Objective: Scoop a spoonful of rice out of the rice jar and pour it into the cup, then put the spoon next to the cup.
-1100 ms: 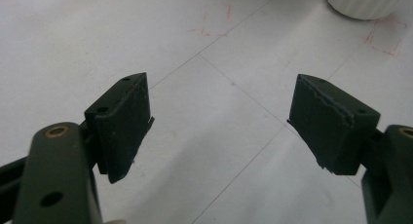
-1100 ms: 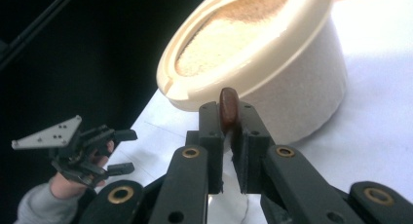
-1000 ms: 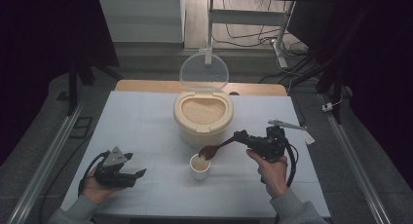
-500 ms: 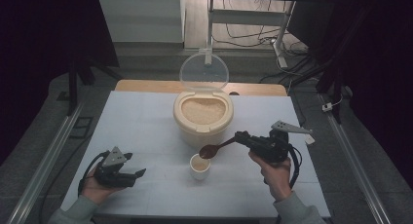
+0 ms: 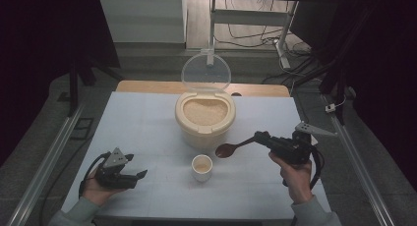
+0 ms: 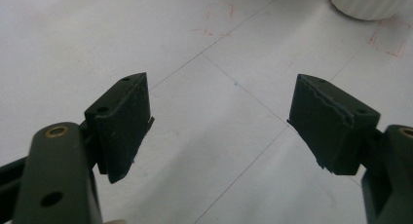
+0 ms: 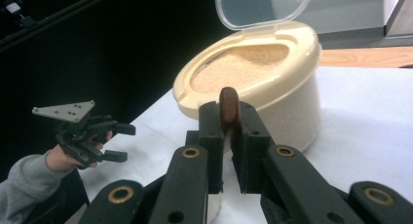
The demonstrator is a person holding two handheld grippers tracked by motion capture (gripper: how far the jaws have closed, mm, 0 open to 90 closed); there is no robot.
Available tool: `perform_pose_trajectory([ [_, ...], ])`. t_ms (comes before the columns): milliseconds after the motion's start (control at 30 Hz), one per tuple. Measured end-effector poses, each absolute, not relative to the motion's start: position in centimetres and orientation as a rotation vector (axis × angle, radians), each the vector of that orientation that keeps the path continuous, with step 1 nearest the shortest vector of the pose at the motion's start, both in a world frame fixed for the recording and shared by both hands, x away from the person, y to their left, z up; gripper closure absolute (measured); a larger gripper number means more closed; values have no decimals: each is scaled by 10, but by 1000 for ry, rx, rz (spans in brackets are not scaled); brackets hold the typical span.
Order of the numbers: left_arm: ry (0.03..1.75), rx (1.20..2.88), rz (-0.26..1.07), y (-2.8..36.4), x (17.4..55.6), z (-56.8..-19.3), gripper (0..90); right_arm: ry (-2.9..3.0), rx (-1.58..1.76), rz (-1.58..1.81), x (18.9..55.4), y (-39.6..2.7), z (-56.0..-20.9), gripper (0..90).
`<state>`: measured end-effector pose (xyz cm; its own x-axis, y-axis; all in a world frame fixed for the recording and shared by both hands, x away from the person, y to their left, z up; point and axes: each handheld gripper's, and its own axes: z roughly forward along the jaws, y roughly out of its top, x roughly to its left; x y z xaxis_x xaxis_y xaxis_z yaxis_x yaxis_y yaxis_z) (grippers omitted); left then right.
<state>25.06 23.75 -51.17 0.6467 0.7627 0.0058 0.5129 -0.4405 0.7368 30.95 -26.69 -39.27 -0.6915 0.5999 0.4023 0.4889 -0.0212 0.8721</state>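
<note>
A cream tub of tan grain point(image 5: 205, 119) stands mid-table with its clear lid point(image 5: 206, 71) hinged up. In front of it is a small white cup point(image 5: 202, 168) with some grain inside. My right gripper point(image 5: 259, 136) is shut on the handle of a brown spoon point(image 5: 230, 149), whose bowl hangs just right of and above the cup. In the right gripper view the spoon point(image 7: 228, 106) stands edge-on between the jaws, with the tub point(image 7: 272, 87) behind it. My left gripper point(image 5: 139, 168) rests at the table's front left, open and holding nothing point(image 6: 219, 119).
The white table point(image 5: 147, 127) carries thin pencil lines and faint red marks point(image 6: 219, 19). The cup's base point(image 6: 370, 2) shows at the top right of the left gripper view. Metal rails point(image 5: 44, 157) run along both table sides. A stand and cables lie beyond the far edge.
My right gripper has carried the spoon to the right and slightly up, away from over the cup. The left gripper has stayed put.
</note>
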Motion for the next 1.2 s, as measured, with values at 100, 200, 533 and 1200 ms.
perform_pose_trajectory([
  [100, 988, 2139, 441, 237, 251, -512, 229, 2151, 1191, 1809, 310, -272, -392, 838],
  [200, 987, 2140, 441, 237, 251, -512, 229, 2193, 1187, 1777, 311, -275, -390, 838],
  [533, 988, 2143, 440, 237, 251, -512, 228, 2439, 1135, 1629, 313, -260, -396, 838],
  [1200, 984, 2146, 439, 237, 251, -512, 228, 2797, 1082, 1397, 324, -224, -418, 837],
])
